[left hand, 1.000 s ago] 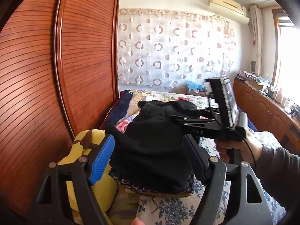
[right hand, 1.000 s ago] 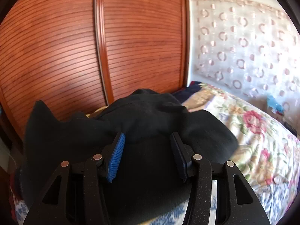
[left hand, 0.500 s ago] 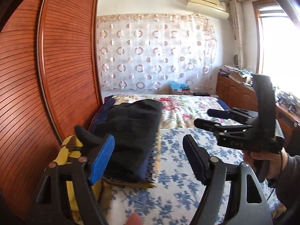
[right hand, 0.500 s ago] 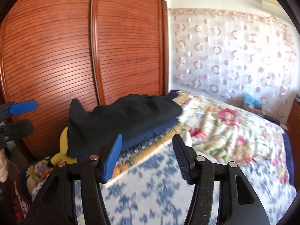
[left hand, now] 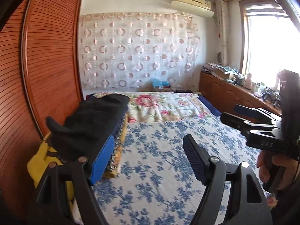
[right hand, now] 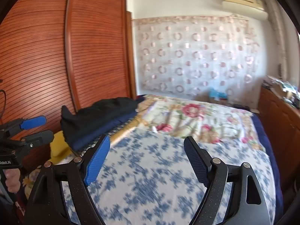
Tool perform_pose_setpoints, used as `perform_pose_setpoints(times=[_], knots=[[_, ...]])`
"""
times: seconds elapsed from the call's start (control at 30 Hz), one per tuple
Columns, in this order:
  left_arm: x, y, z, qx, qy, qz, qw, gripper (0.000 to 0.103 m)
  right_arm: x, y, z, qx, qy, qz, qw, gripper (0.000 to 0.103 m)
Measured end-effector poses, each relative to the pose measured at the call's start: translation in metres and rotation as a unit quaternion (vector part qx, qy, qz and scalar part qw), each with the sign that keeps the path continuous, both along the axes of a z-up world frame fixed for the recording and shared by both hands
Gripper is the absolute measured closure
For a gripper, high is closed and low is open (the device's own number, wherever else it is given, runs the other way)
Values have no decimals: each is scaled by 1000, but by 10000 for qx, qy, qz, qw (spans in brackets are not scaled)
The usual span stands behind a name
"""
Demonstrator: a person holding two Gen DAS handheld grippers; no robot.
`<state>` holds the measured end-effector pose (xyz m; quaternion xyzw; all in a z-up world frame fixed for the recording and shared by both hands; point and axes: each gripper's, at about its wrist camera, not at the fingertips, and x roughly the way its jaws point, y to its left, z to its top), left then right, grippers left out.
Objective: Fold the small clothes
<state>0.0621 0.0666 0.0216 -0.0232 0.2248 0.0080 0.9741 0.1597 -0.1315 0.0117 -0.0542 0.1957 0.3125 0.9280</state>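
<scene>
A folded black garment (left hand: 93,123) lies on top of a stack of folded clothes at the left edge of the bed, beside the wardrobe; the right wrist view shows it (right hand: 101,114) on a dark blue piece (right hand: 105,131). My left gripper (left hand: 148,153) is open and empty, above the blue-flowered bedspread to the right of the stack. My right gripper (right hand: 146,155) is open and empty over the same bedspread. Each gripper shows in the other's view: the right one (left hand: 241,114) at the right, the left one (right hand: 35,129) at the left.
A yellow plush toy (left hand: 41,161) lies under the near end of the stack. A wooden wardrobe (left hand: 43,71) runs along the left. A wooden sideboard (left hand: 228,93) with clutter stands at the right under the window. A rose-patterned quilt (left hand: 165,106) covers the far bed.
Both grippers have pulled back and up from the black garment, which now lies let go on the stack. The right gripper has moved to the right, away from the stack.
</scene>
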Motion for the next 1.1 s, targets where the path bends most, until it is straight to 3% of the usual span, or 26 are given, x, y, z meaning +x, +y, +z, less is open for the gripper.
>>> perform_pose_setpoints(times=[0.27, 0.5, 0.87, 1.1], knots=[[-4, -31, 4, -77, 41, -235, 9997, 27, -33, -58, -4, 97, 8, -729, 9973, 19], [-12, -52, 21, 16, -124, -358, 9993, 27, -56, -93, 9, 232, -53, -1052, 9942, 19], [-30, -59, 59, 13, -550, -335, 9979, 27, -90, -121, 44, 361, -454, -1390, 9886, 19], [-37, -53, 61, 79, -626, -232, 9977, 27, -97, -130, 52, 440, -585, -1482, 9862, 19]])
